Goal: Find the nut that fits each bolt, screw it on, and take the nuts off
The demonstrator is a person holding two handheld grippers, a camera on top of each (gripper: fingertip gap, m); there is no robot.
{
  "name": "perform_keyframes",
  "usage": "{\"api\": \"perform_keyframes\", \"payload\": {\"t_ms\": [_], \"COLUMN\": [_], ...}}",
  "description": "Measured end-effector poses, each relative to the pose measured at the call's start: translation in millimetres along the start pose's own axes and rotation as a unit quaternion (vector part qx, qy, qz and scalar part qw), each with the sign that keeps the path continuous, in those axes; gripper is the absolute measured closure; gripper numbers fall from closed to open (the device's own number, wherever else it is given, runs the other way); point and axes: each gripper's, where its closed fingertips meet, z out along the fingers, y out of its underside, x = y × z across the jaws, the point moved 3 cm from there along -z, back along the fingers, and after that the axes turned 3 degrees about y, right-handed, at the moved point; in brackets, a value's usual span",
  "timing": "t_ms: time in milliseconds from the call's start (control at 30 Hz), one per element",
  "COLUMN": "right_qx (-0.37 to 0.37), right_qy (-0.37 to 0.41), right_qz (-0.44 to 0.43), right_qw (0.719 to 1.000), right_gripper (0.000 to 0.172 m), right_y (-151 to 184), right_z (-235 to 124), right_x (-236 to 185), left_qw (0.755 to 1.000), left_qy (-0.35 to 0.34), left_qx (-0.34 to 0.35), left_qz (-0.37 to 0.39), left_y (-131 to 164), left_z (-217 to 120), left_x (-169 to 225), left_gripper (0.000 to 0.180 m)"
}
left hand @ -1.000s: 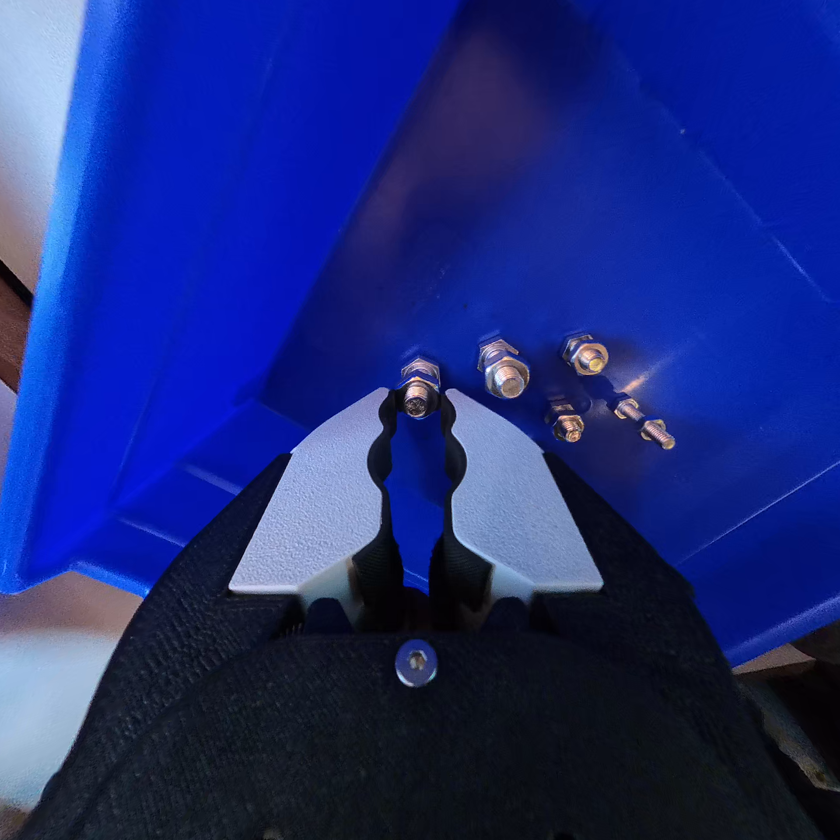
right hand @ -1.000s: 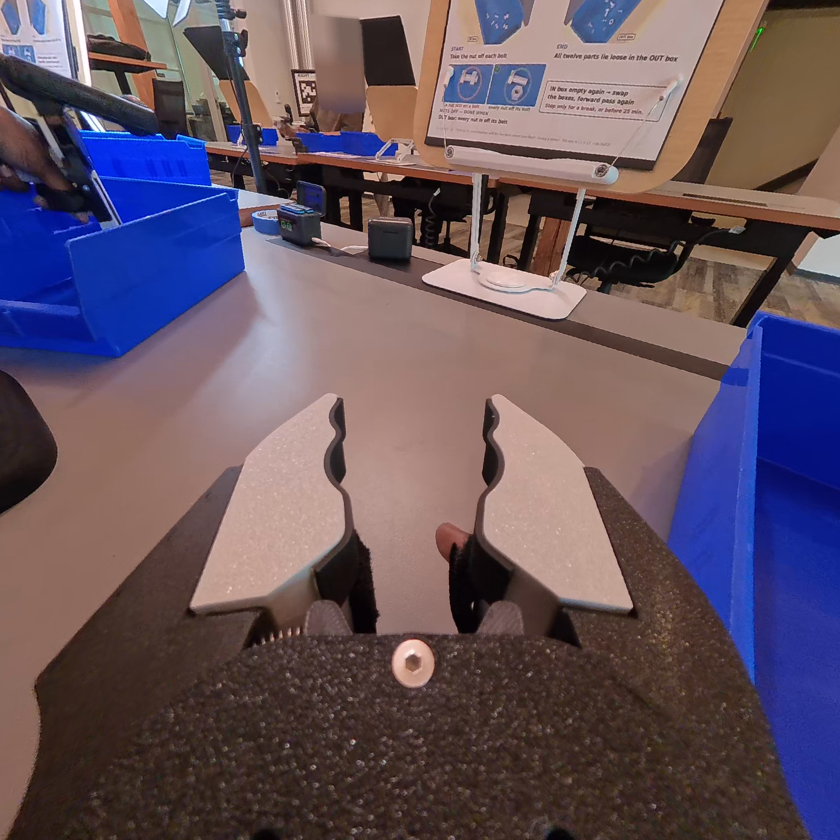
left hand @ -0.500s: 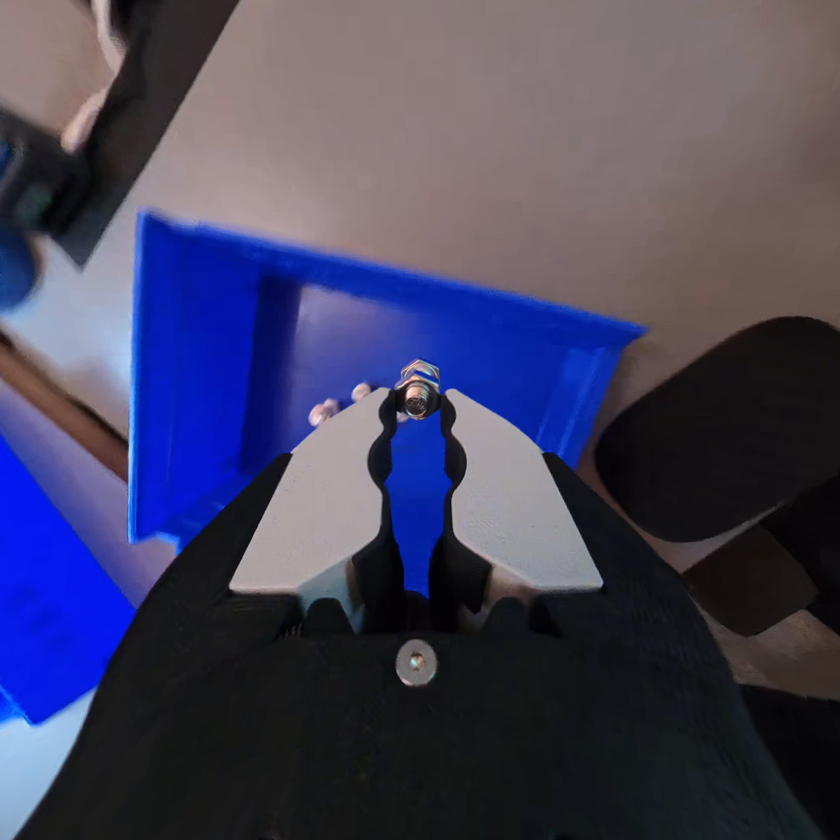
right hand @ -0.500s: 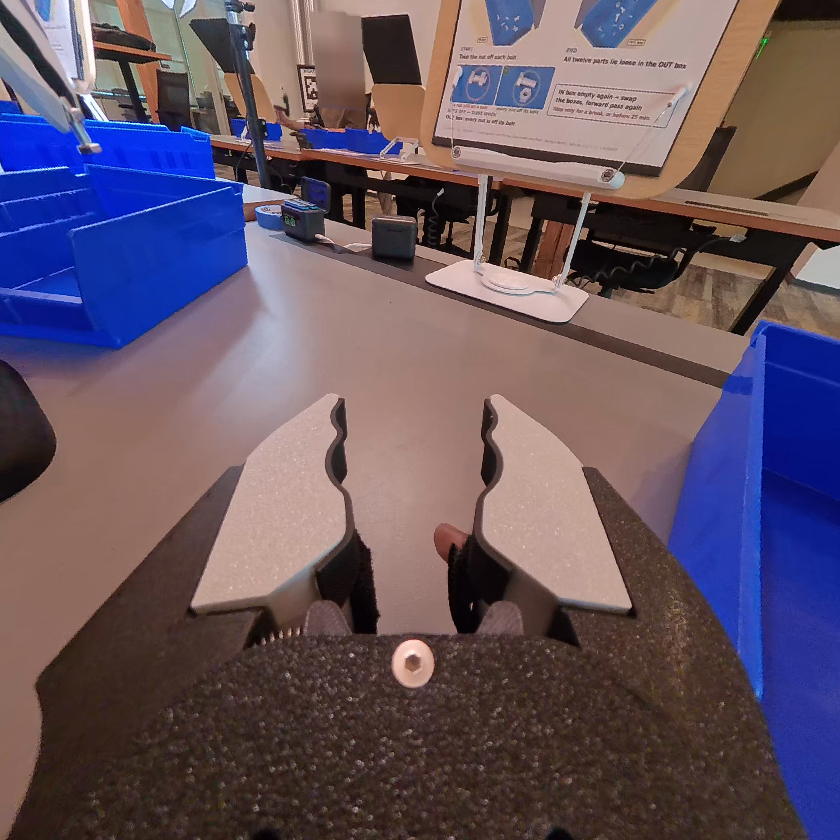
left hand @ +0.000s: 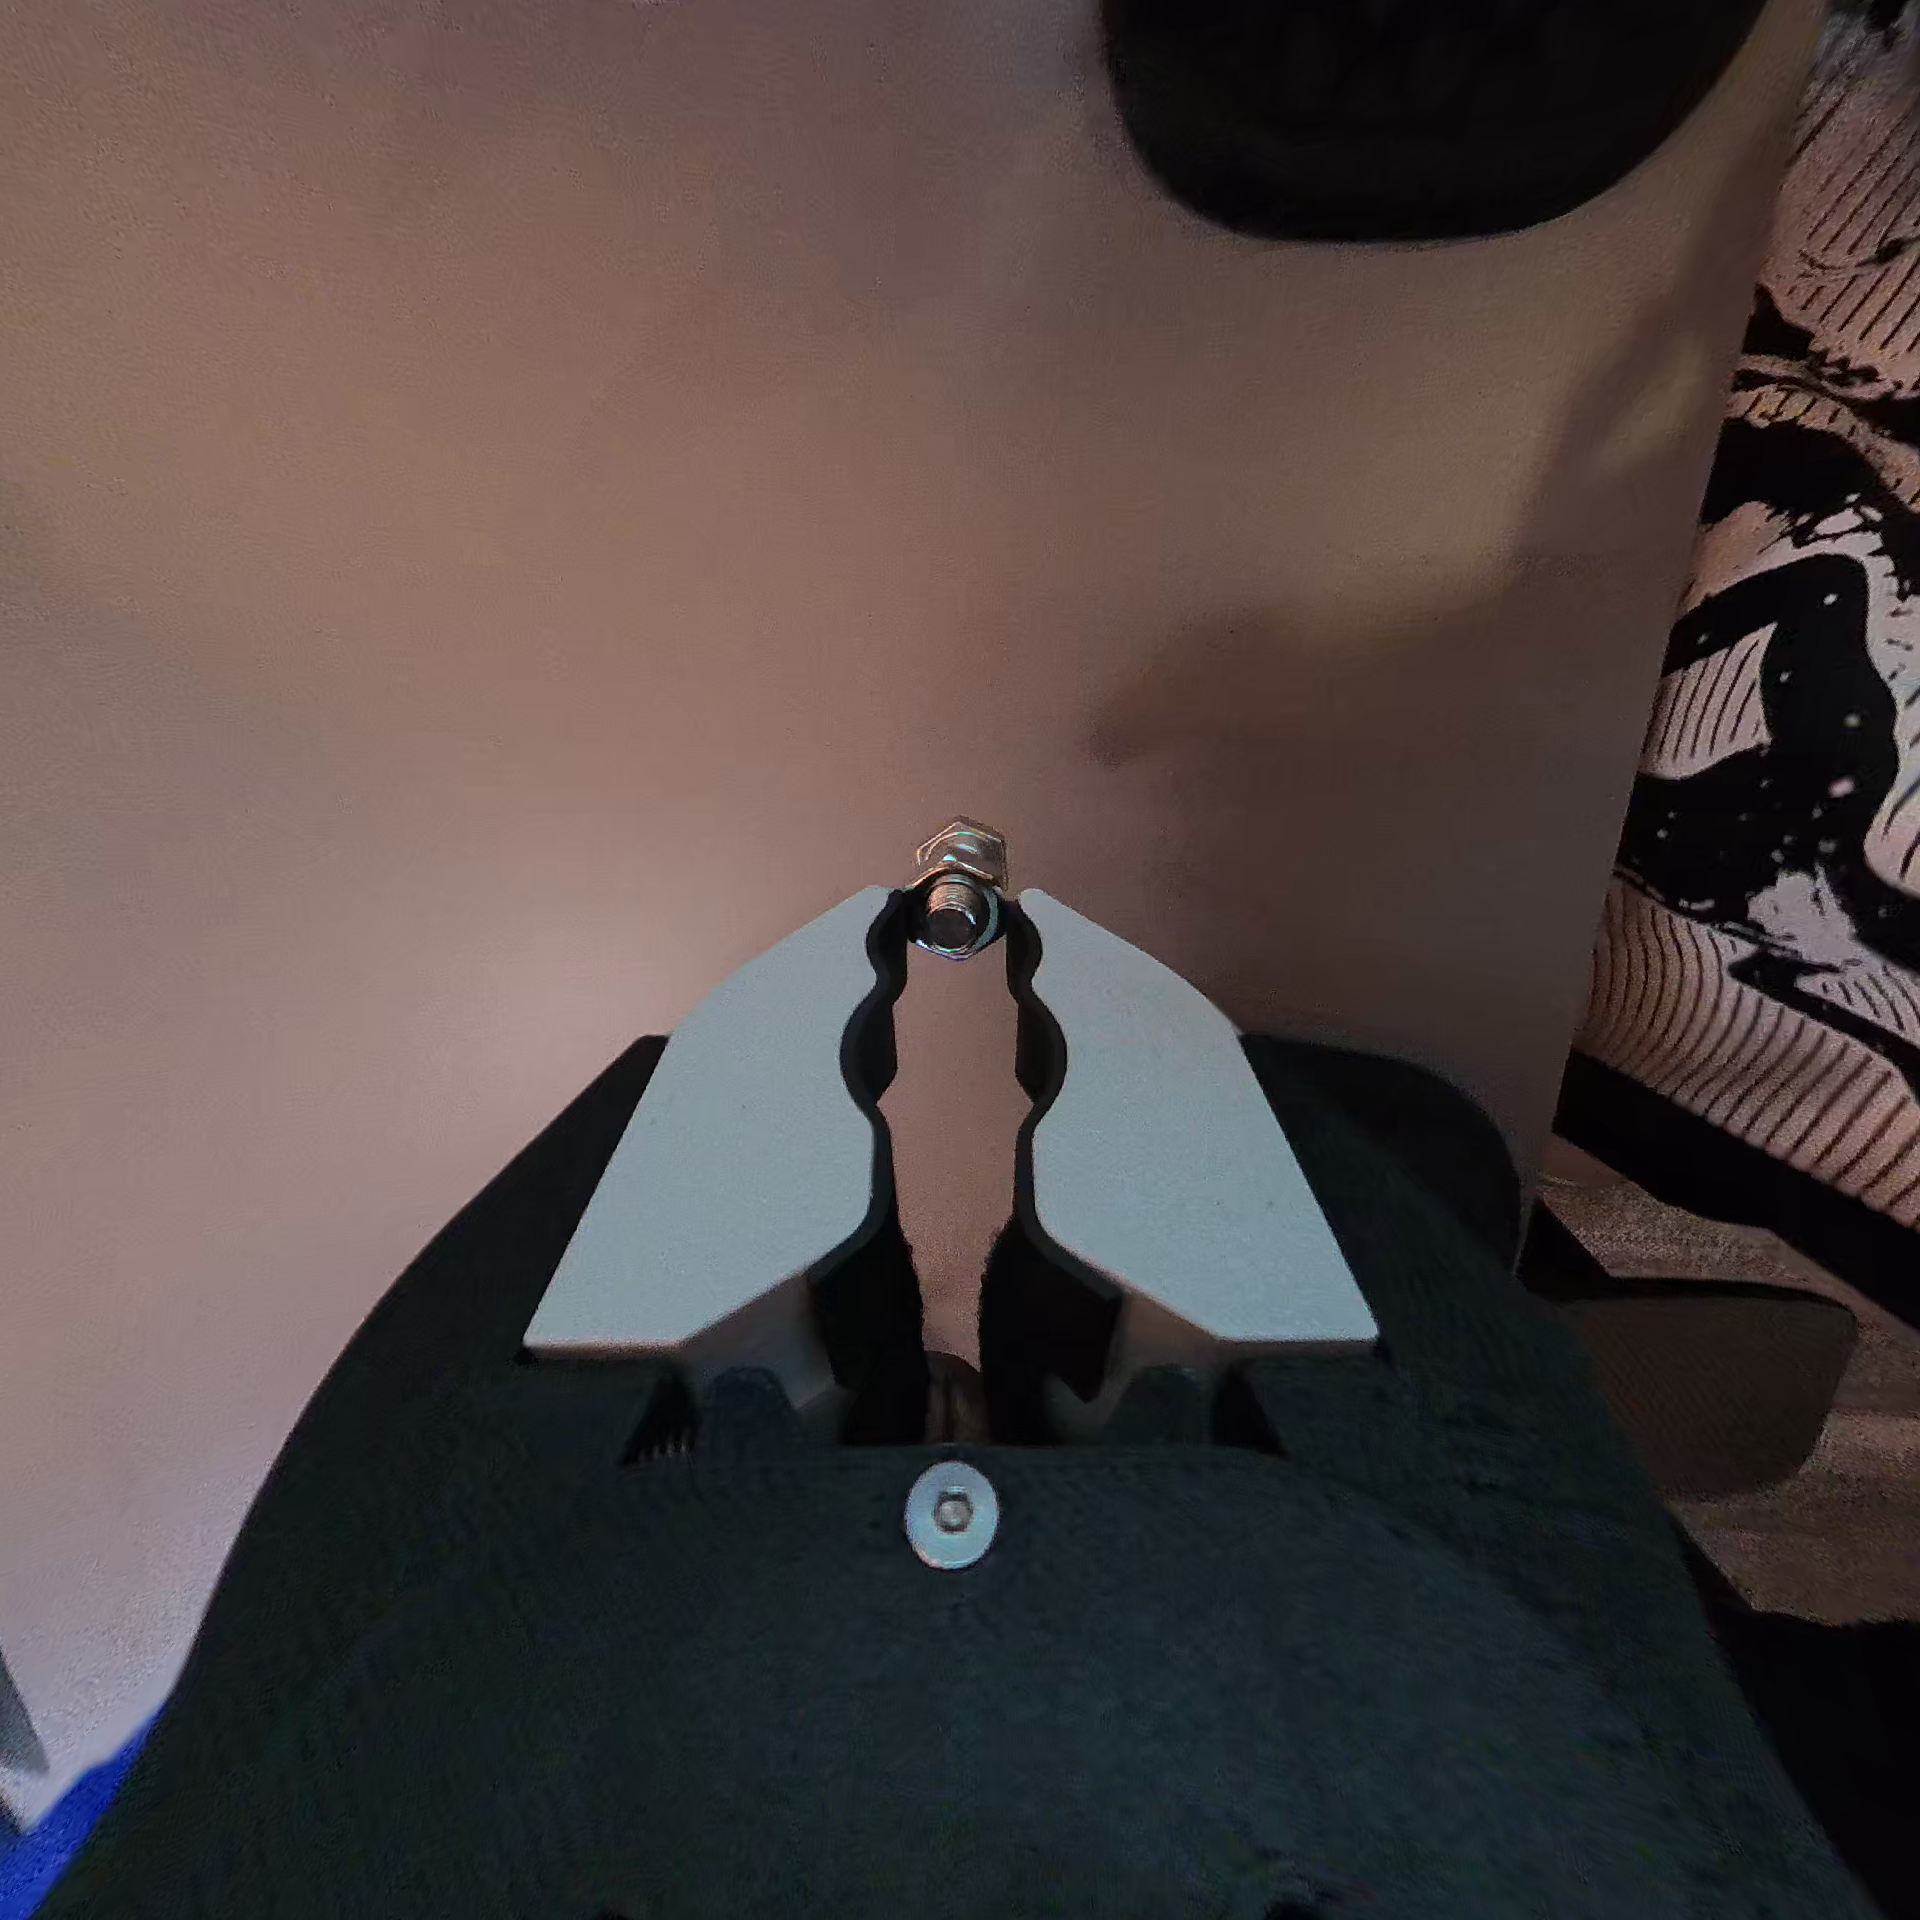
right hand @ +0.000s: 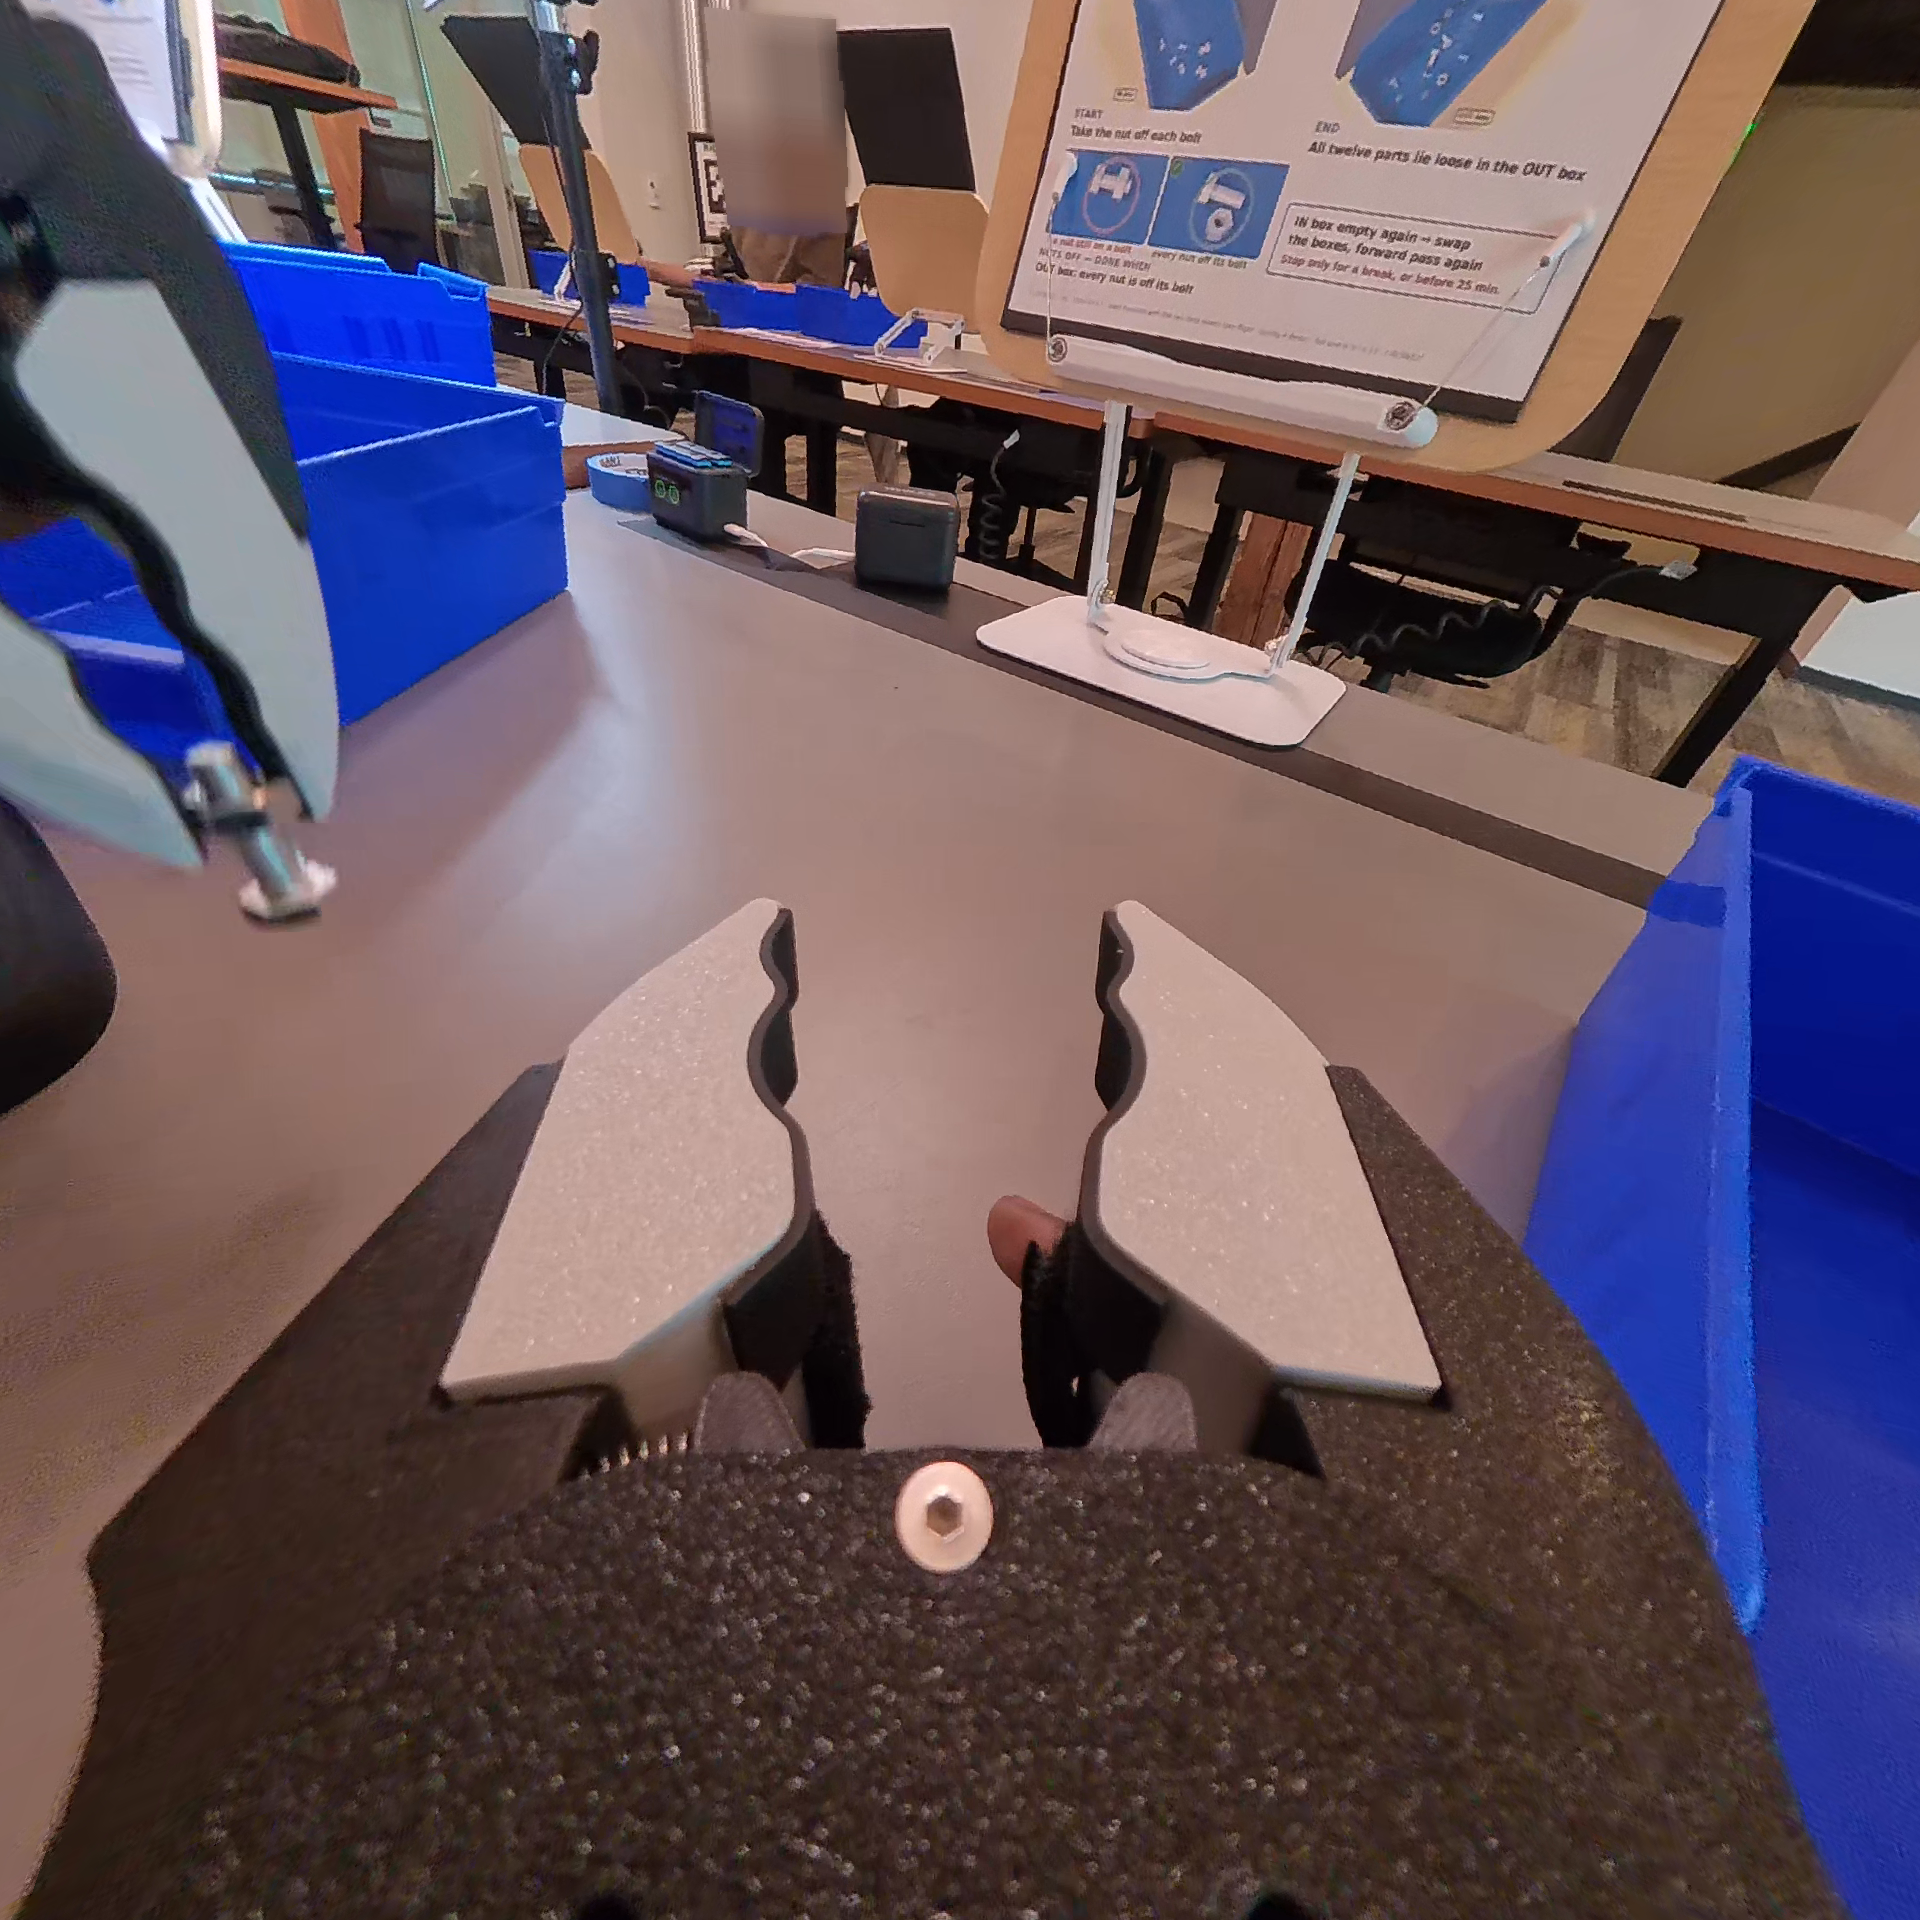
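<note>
One silver steel bolt with nut (left hand: 954, 914) sits pinched at the left gripper (left hand: 951, 925) tips, head outward; right gripper (right hand: 945, 935) spread bare, its view alone showing blue plastic bins (right hand: 436, 540).

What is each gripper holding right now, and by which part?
The left gripper holds a silver bolt with a nut, pinched at its fingertips near the threaded end, around the nut; the hex head points away. The right gripper is open, holding nothing.
</note>
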Motion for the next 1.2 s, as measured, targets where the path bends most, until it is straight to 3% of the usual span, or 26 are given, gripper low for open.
{"api": "perform_keyframes", "payload": {"t_ms": [33,333,700,767,900,1000,1100,1200], "right_qx": [-0.001,0.0,-0.002,-0.001,0.005,0.02,0.028,-0.032], "right_qy": [0.0,-0.003,-0.005,-0.005,-0.009,-0.042,-0.155,-0.308], "right_qz": [-0.003,-0.008,-0.006,-0.005,-0.001,-0.005,-0.021,-0.017], "right_qw": [1.0,1.0,1.0,1.0,1.0,0.999,0.987,0.951], "right_gripper": [0.116,0.116,0.116,0.116,0.115,0.114,0.119,0.121], "right_y": [0,0,1,0,-1,-4,-8,-2], "right_z": [0,0,1,1,0,-2,-7,-15], "right_x": [-1,-2,-2,-2,-3,-9,-37,-78], "left_qw": [1.0,0.998,0.998,0.999,0.995,0.977,0.955,0.929], "left_qy": [0.004,0.022,0.033,0.032,0.029,0.008,-0.025,-0.077], "left_qx": [-0.004,-0.042,-0.041,-0.028,0.076,0.187,0.27,0.341], "left_qz": [0.011,0.028,0.022,0.01,-0.051,-0.106,-0.123,-0.119], "left_y": [-6,-20,-17,-16,-17,-11,-3,3], "left_z": [9,53,62,61,50,44,38,24], "left_x": [5,16,18,18,18,17,17,15], "left_gripper": [0.162,0.162,0.162,0.154,0.145,0.14,0.138,0.133]}}
